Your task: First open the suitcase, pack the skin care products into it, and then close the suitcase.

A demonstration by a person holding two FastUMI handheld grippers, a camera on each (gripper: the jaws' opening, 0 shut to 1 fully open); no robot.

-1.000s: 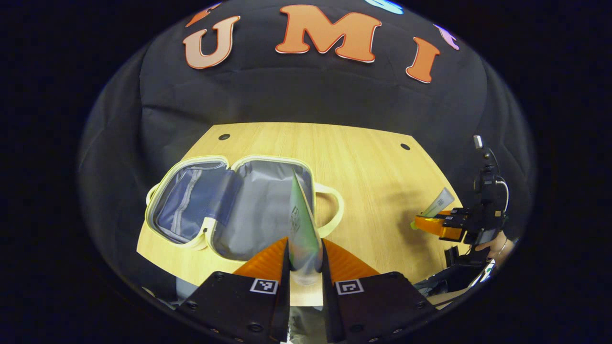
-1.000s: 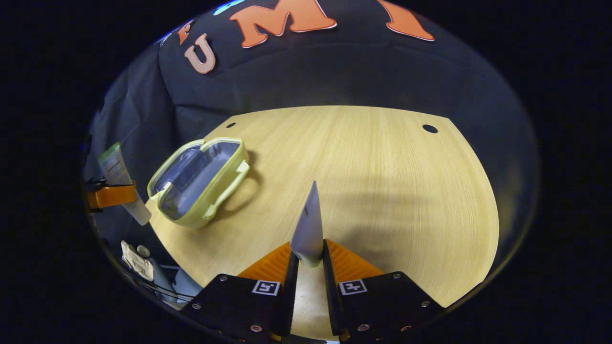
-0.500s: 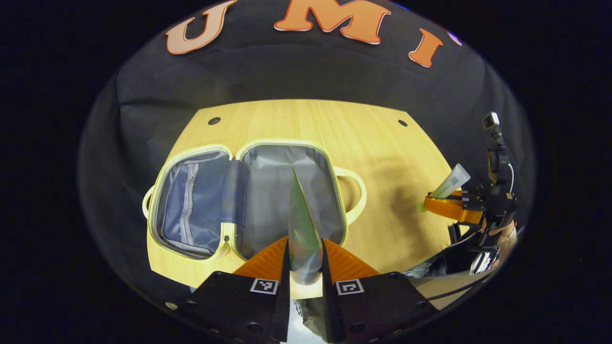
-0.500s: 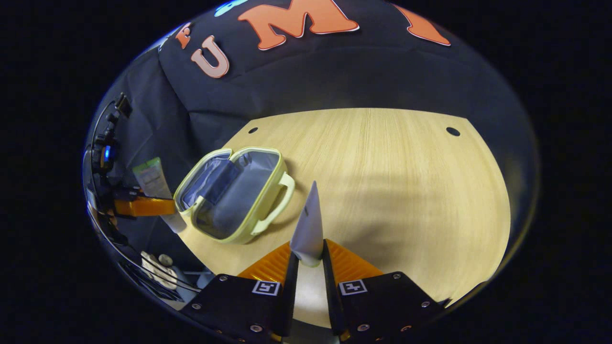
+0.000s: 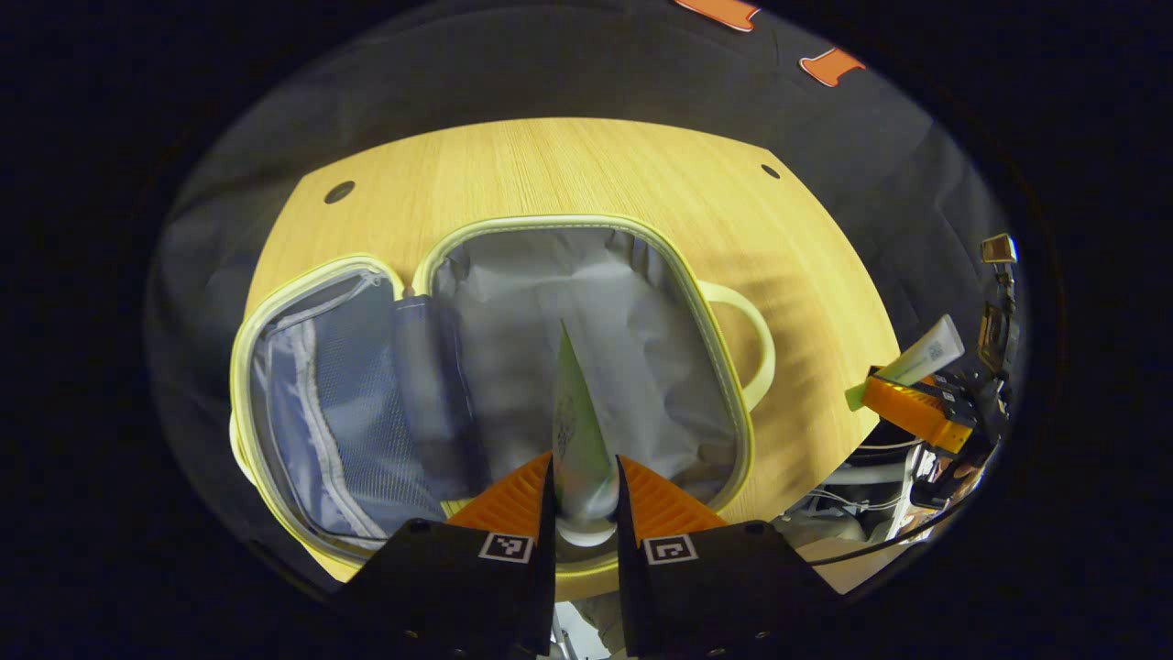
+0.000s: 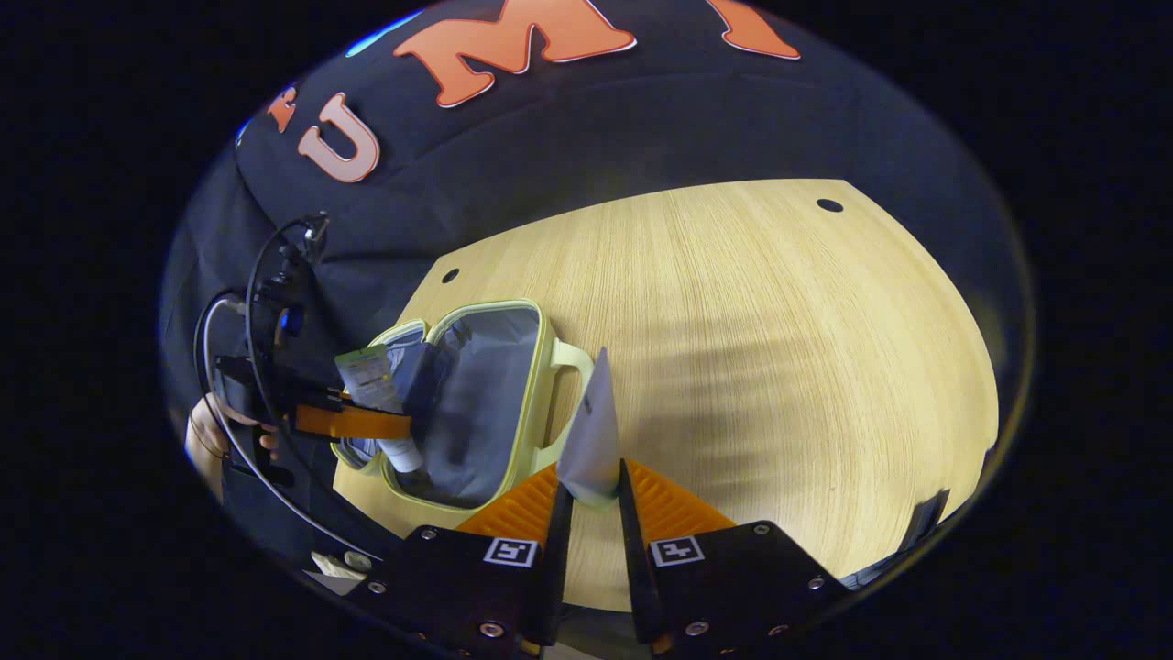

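The pale yellow suitcase lies open flat on the wooden table, its grey lining up; it also appears as the suitcase at left in the right gripper view. My left gripper is shut on a green-and-white tube that hangs over the suitcase's right half. From the right gripper view the same gripper and tube hover above the case. My right gripper is shut on a white tube, just right of the suitcase handle. That gripper and white tube sit off the table's right edge.
The wooden table stretches bare to the right of the case, with small round holes near its far corners. A hand holds the left gripper with cables looping from it. Cables and clutter lie below the table's right edge.
My left gripper has carried the green tube forward and down over the open suitcase, which now looms larger. My right gripper has swung with its white tube toward the suitcase handle.
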